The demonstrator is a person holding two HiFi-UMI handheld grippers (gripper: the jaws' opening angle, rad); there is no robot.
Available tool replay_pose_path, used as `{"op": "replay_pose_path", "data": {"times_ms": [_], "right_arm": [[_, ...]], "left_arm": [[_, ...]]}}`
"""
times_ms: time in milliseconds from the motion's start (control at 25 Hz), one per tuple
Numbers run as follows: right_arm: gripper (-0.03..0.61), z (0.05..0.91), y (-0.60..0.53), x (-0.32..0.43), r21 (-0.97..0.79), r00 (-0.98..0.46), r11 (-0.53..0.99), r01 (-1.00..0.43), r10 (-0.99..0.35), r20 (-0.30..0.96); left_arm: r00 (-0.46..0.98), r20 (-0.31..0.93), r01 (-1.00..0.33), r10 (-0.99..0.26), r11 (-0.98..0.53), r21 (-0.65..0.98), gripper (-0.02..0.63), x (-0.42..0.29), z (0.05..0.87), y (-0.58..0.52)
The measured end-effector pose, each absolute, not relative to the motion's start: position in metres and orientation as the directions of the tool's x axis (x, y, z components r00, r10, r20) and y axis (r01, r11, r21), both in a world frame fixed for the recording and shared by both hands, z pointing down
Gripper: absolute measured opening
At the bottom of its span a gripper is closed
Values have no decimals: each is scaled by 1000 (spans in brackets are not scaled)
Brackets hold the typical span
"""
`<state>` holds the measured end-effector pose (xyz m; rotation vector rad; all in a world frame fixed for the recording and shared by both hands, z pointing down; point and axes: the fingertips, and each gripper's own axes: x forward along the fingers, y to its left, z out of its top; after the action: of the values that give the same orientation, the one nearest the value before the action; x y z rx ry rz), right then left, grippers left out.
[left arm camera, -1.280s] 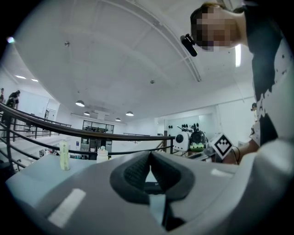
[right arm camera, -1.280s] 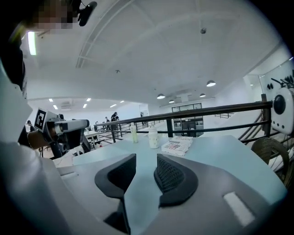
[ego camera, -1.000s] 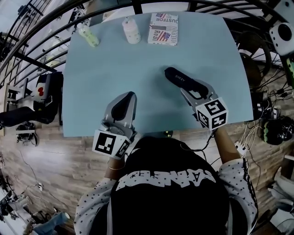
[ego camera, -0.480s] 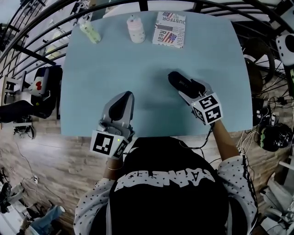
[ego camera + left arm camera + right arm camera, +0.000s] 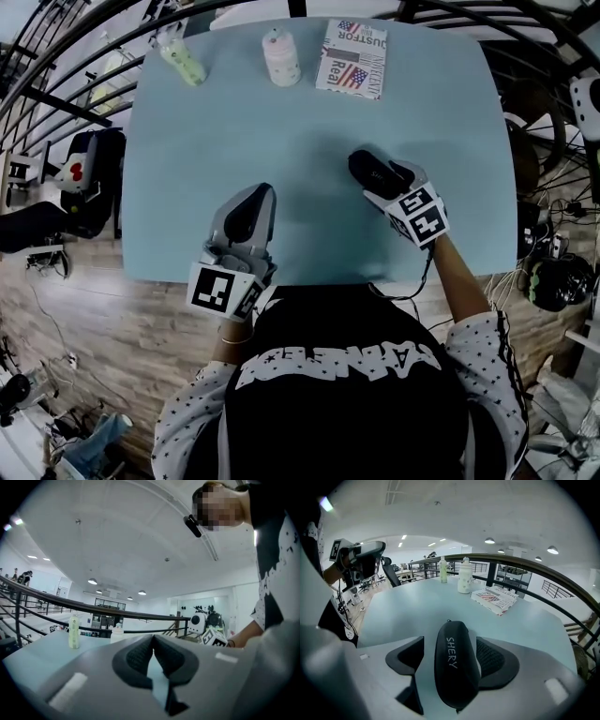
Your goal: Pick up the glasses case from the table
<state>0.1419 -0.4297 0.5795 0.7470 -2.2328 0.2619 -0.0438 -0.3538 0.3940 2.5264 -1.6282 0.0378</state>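
Light-blue worktop.
- Near left: left hand-held gripper, jaws together, nothing between them.
- Far edge: green bottle, white bottle, printed booklet.
- Right of centre: black glasses case on the worktop, between the jaws of the right hand-held gripper. These jaws have just been opening and stand apart.

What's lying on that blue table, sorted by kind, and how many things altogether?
Bottles: 2, a green bottle and a white bottle
Glasses case: 1
Printed book: 1
Total: 4
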Motion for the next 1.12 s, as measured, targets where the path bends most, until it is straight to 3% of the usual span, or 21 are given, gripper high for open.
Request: {"op": "replay_pose_path", "data": {"times_ms": [1120], "right_arm": [[380, 639, -444, 130, 93, -392, 866, -492, -315, 864]], "left_arm": [[369, 102, -926, -924, -356, 124, 0, -73, 407, -358]]}}
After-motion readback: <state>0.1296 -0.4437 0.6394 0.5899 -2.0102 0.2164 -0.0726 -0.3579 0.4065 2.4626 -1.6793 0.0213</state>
